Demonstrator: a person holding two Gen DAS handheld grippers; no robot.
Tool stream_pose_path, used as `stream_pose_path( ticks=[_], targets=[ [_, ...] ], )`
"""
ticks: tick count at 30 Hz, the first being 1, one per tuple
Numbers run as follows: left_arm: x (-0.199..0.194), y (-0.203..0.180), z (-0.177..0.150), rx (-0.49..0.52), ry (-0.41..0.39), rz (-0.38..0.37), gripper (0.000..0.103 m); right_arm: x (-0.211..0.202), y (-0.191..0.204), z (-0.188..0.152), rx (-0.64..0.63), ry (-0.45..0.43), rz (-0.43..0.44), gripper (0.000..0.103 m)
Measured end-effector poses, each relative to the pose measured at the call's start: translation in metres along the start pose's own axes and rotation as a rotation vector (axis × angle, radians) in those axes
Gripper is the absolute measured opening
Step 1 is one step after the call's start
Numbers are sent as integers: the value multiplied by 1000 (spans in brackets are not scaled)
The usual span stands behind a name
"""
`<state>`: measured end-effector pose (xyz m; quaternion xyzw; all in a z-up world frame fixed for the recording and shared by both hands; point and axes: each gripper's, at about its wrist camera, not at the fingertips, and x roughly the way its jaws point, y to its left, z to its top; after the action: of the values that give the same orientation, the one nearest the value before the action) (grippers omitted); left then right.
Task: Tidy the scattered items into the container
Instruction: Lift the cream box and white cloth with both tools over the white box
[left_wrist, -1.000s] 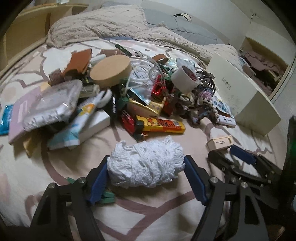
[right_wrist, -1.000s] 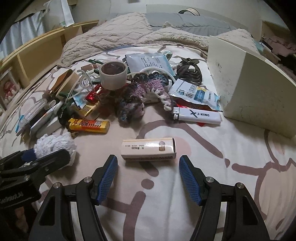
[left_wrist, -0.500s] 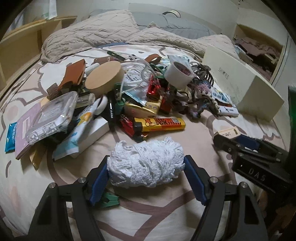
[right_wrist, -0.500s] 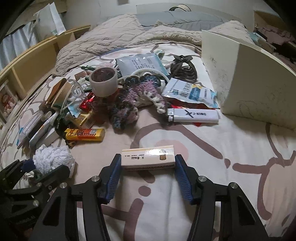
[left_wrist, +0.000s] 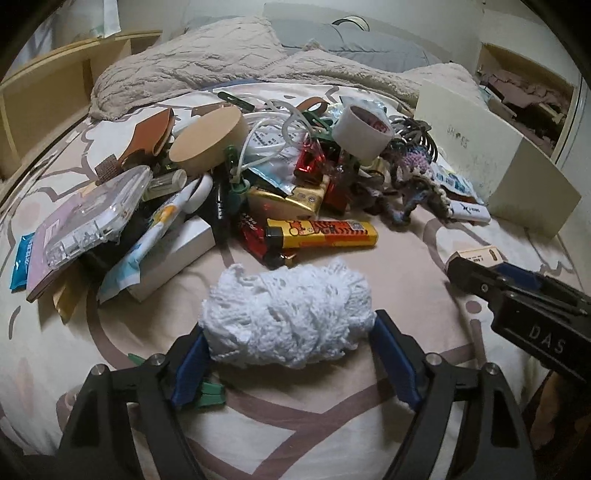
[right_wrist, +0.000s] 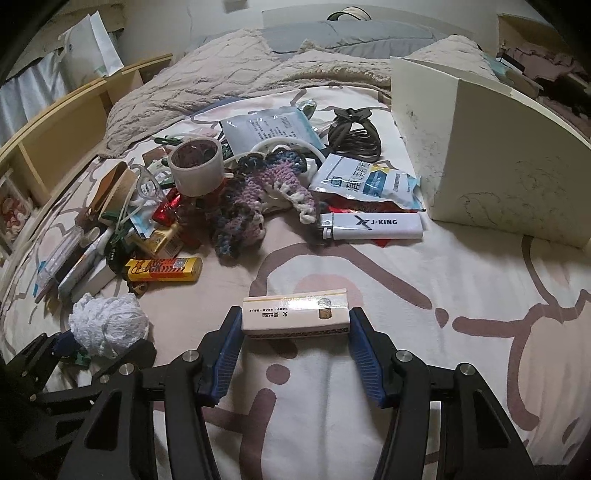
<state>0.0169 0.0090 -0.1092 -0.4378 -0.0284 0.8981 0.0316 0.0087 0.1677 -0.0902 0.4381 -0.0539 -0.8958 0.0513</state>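
My left gripper is shut on a white knitted ball, blue pads pressed into both of its ends, just above the patterned bedsheet. My right gripper is shut on a cream matchbox, gripped end to end. The matchbox and the right gripper's fingers also show at the right of the left wrist view. The ball shows at the lower left of the right wrist view. The cream open-topped box stands at the right, beyond both grippers.
A heap of small items lies ahead: a yellow lighter, a tape roll, a crocheted piece, a white lighter, a black cable coil, packets. A beige blanket lies behind; wooden shelves stand on the left.
The right gripper's jaws closed from either side onto the matchbox. The left gripper kept its hold on the white ball; both views rolled a little.
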Motion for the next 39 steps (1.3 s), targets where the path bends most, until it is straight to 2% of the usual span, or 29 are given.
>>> stream_pose_path(
  ticks=[4, 8, 19, 31, 39],
  targets=[
    [-3, 5, 3, -34, -8, -30, 75, -7, 0, 2, -1, -21, 18, 57],
    [-12, 2, 7, -20, -47, -23, 74, -19, 0, 6, -2, -58, 32, 57],
    [-47, -13, 39, 1, -150, -80, 74, -56, -5, 40, -1, -195, 64, 57],
    [-81, -45, 110, 28, -296, -147, 74, -108, -29, 118, 32, -418, 38, 57],
    [-86, -80, 150, 54, -362, -230, 74, -121, -69, 163, 108, -524, -1, 57]
  ],
)
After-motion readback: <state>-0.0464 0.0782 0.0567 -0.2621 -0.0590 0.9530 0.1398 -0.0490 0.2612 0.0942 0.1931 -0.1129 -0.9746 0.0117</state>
